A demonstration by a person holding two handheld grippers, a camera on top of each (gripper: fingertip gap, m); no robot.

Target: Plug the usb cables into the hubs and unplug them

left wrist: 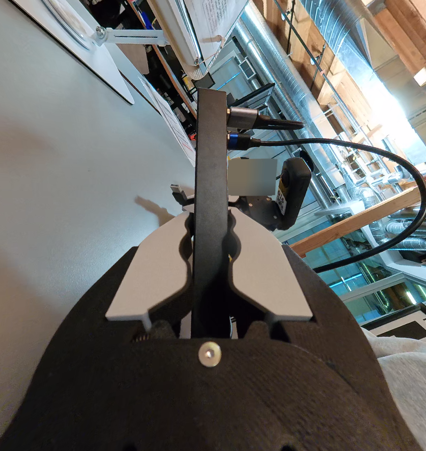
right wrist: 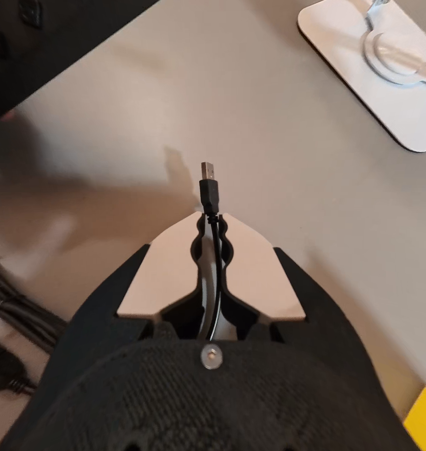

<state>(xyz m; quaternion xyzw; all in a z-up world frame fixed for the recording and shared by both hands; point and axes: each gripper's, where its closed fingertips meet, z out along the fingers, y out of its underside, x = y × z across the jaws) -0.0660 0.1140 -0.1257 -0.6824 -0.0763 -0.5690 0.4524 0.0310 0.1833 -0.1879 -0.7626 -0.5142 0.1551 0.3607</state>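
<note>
Black USB hub (left wrist: 210, 170) pinched upright in left gripper (left wrist: 210, 217) fingers, two plugs already seated: grey (left wrist: 242, 118), blue-ringed (left wrist: 238, 141). Right gripper (right wrist: 210, 214) fingers pinch a USB-A cable (right wrist: 209, 185) above the desk (right wrist: 256, 170), still unplugged; unplugging remains.

I'm in an industrial loft workspace: silver ducts (left wrist: 268, 80) and wood beams (left wrist: 348, 73) far overhead, white desk (left wrist: 48, 158), monitor stand (right wrist: 368, 70).
</note>
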